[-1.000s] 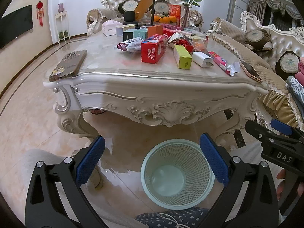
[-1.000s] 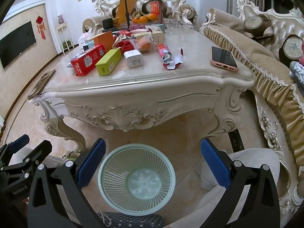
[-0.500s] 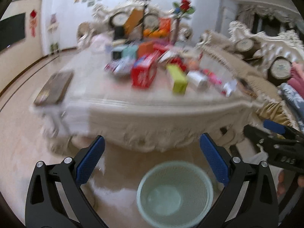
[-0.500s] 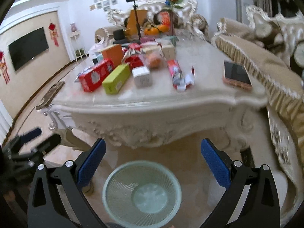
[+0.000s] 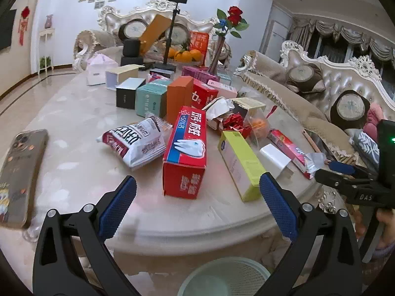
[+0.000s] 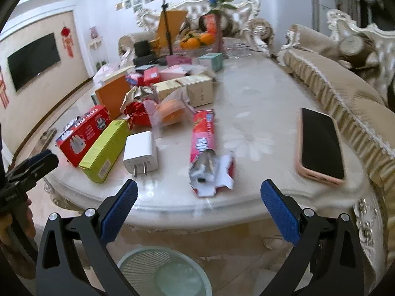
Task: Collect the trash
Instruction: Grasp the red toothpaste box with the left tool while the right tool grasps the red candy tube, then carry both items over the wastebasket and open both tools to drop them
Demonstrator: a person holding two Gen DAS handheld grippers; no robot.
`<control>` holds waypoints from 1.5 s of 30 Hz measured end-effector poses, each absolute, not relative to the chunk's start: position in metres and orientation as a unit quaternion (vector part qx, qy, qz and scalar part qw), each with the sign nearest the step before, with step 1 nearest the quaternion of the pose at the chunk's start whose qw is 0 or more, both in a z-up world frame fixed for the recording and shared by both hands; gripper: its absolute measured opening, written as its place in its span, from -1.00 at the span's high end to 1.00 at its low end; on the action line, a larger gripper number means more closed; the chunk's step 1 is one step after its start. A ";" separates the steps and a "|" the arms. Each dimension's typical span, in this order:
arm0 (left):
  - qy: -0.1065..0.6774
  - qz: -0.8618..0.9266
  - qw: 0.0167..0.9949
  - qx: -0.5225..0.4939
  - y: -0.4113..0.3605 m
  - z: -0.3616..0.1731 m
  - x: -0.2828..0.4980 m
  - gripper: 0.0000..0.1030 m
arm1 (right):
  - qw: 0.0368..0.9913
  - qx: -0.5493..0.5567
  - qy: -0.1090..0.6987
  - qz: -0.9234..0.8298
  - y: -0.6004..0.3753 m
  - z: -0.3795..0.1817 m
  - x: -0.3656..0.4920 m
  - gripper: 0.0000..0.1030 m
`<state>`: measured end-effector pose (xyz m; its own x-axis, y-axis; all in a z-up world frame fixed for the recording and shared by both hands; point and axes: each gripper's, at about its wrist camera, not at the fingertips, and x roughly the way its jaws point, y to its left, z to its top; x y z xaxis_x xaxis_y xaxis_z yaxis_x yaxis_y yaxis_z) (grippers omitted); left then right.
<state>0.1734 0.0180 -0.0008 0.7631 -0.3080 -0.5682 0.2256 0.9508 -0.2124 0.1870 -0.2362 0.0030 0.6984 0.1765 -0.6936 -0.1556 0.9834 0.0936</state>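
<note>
Both grippers are held level at the near edge of the marble bench [image 5: 74, 123], pointing across it. In the left wrist view the left gripper [image 5: 196, 202] fills the lower frame, its blue-padded fingers [image 5: 117, 207] spread wide and holding nothing; between them, in the centre of the frame, lies a red toothpaste box [image 5: 186, 148]. Left of the box lies a white snack bag [image 5: 137, 141], and to its right a yellow-green box [image 5: 240, 162] and a white charger [image 5: 275, 159]. A phone in a clear case [image 5: 19, 172] lies at the left edge of the frame.

The right gripper [image 6: 198, 208] also has its fingers [image 6: 280, 212] wide apart and empty. In the centre of the right wrist view, just above the gap between them, lies a torn red wrapper [image 6: 203, 145] with its ripped end near the bench edge. A pink-cased phone [image 6: 321, 143] lies at the right of that frame.

The pale green mesh wastebasket [image 6: 148, 261] stands on the floor below the bench edge, at the bottom centre of both views. Each gripper shows at the side edge of the other's view, with part of a hand [image 6: 7, 224] beneath it.
</note>
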 end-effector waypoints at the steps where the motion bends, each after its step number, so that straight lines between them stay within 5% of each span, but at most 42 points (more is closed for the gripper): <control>1: 0.316 -0.150 0.935 -0.065 0.016 -0.002 0.179 -0.88 | 0.920 0.009 0.381 0.094 -0.233 0.001 0.191 -0.86; 15: 0.339 -0.153 0.926 -0.061 0.006 -0.011 0.224 -0.88 | 0.907 0.015 0.405 0.110 -0.250 -0.011 0.224 -0.84; 18: 0.347 -0.153 0.924 -0.058 0.003 -0.014 0.229 -0.86 | 0.908 0.005 0.405 0.105 -0.249 -0.011 0.233 -0.68; 20: 0.349 -0.167 0.919 -0.071 0.004 -0.015 0.231 -0.57 | 0.907 -0.006 0.407 0.102 -0.248 -0.011 0.238 -0.54; 24: 0.354 -0.180 0.914 -0.086 0.005 -0.014 0.236 -0.34 | 0.907 -0.025 0.409 0.094 -0.244 -0.013 0.246 -0.53; 26: 0.352 -0.186 0.913 -0.091 0.005 -0.012 0.237 0.21 | 0.910 -0.031 0.403 0.093 -0.242 -0.013 0.245 -0.13; 28: 0.363 -0.176 0.911 -0.079 0.002 -0.012 0.239 0.27 | 0.911 -0.021 0.400 0.092 -0.244 -0.010 0.244 0.50; 45: 0.294 -0.223 0.927 -0.064 -0.001 0.053 0.139 0.30 | 0.916 0.094 0.335 0.200 -0.262 0.057 0.146 0.56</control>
<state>0.1391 -0.0013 0.0530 0.7279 -0.4511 -0.5164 0.3757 0.8924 -0.2499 0.1455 -0.2620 0.0572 0.6959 0.4292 -0.5757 -0.3036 0.9024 0.3058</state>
